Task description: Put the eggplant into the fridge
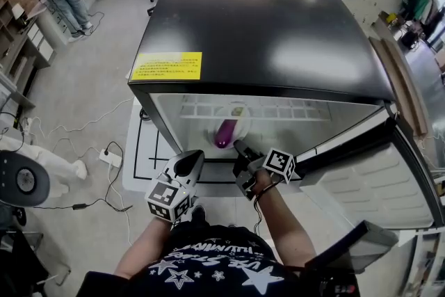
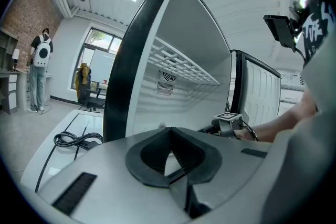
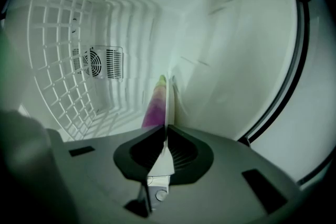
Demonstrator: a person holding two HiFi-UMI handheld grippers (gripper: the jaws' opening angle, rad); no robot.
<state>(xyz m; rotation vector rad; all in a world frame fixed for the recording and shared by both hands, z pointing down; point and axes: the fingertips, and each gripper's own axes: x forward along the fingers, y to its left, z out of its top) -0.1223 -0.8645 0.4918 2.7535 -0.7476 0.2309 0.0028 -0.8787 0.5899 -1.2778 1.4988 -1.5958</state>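
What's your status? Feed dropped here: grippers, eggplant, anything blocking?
Left gripper shut, empty, outside fridge. Right gripper shut on plate rim, inside fridge. Eggplant lying on that plate. Nothing visible blocking.

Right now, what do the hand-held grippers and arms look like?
Both the left hand-held gripper and right hand-held gripper have grey bodies, black ribbed pads and a black-and-white marker cube. A dark cable trails from the right one. Arms are bare below a black T-shirt with white stars.
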